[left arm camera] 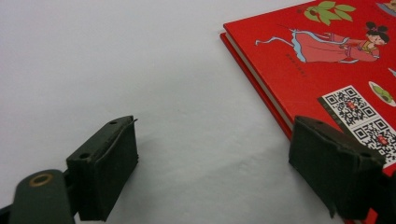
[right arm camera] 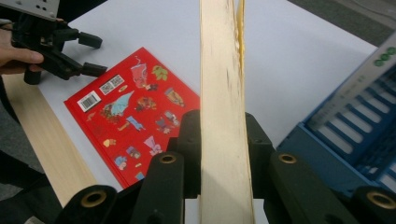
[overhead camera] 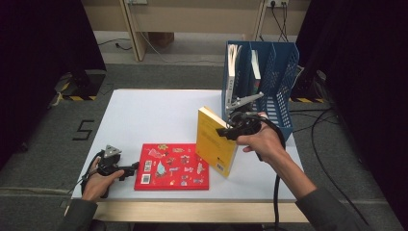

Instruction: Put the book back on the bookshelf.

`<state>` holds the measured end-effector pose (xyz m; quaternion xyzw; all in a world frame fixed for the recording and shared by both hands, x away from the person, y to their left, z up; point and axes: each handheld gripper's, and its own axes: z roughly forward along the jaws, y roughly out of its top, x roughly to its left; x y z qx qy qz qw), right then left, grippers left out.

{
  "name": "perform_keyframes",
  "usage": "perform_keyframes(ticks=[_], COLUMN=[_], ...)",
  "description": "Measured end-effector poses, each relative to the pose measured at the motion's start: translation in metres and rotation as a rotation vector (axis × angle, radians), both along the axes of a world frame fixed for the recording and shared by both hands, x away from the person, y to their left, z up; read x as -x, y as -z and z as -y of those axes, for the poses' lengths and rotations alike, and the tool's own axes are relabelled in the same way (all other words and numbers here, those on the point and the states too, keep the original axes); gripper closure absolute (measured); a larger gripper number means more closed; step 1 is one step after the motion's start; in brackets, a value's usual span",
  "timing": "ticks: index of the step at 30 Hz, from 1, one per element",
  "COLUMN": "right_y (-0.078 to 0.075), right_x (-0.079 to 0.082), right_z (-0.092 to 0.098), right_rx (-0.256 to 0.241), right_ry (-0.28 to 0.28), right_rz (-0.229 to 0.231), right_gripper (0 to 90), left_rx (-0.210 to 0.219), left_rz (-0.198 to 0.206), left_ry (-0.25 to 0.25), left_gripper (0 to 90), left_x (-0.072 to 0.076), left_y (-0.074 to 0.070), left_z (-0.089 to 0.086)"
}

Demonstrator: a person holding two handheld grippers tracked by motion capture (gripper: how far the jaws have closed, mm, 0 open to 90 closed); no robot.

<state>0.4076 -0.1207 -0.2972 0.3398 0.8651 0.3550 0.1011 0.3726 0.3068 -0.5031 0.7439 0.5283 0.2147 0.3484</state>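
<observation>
A yellow book (overhead camera: 215, 140) stands upright on the white table (overhead camera: 144, 110), just left of a blue file rack (overhead camera: 272, 72). My right gripper (overhead camera: 226, 132) is shut on its page edge (right arm camera: 222, 102), one jaw on each cover. A red picture book (overhead camera: 172, 166) lies flat near the front edge. My left gripper (overhead camera: 134, 168) rests open at the red book's left edge; the red book (left arm camera: 327, 70) lies by the right jaw, with bare table between the fingers (left arm camera: 105, 163).
The blue file rack (right arm camera: 355, 121) at the back right holds a couple of upright books (overhead camera: 233, 62). Black cables (overhead camera: 327, 144) trail off the table's right side. The left and back of the table are bare white surface.
</observation>
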Motion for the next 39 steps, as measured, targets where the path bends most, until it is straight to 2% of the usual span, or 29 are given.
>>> perform_keyframes(ticks=[5, 14, 17, 22, 26, 28, 34, 36, 39], right_y=[-0.004, 0.007, 0.009, 0.005, 0.004, 0.004, 0.002, 0.002, 0.001], right_x=[0.006, 0.014, 0.014, 0.015, 0.021, 0.023, 0.027, 0.025, 0.020], right_z=[0.014, 0.046, 0.054, 0.054, 0.057, 0.063, 0.075, 0.075, 0.075], right_rx=[0.023, 0.014, -0.003, 0.003, 0.048, 0.033, 0.032, 0.047, 0.039], right_ry=[0.019, 0.070, 0.090, 0.080, 0.089, 0.102, 0.126, 0.126, 0.140], right_rz=[0.013, 0.000, 0.002, -0.004, 0.012, 0.001, -0.011, -0.008, -0.027], right_gripper=[74.8, 74.6, 74.5, 74.4, 74.5, 74.5, 73.7, 72.8, 70.7], left_rx=[-0.002, -0.012, -0.016, -0.013, -0.018, -0.013, -0.018, -0.020, -0.019], left_rz=[-0.002, -0.003, -0.002, 0.008, 0.004, 0.000, -0.003, -0.002, -0.002], left_ry=[0.000, 0.000, -0.007, -0.015, -0.003, -0.006, -0.010, -0.009, -0.010], left_gripper=[14.6, 14.8, 15.1, 14.9, 15.4, 15.0, 14.9, 14.8, 14.8], left_x=[0.000, 0.000, 0.000, 0.000, 0.000, 0.000, -0.001, -0.001, -0.001], left_y=[0.000, -0.001, -0.002, -0.002, -0.002, -0.001, -0.001, -0.001, -0.001], left_z=[0.000, 0.001, 0.002, 0.001, 0.002, 0.001, 0.002, 0.002, 0.002])
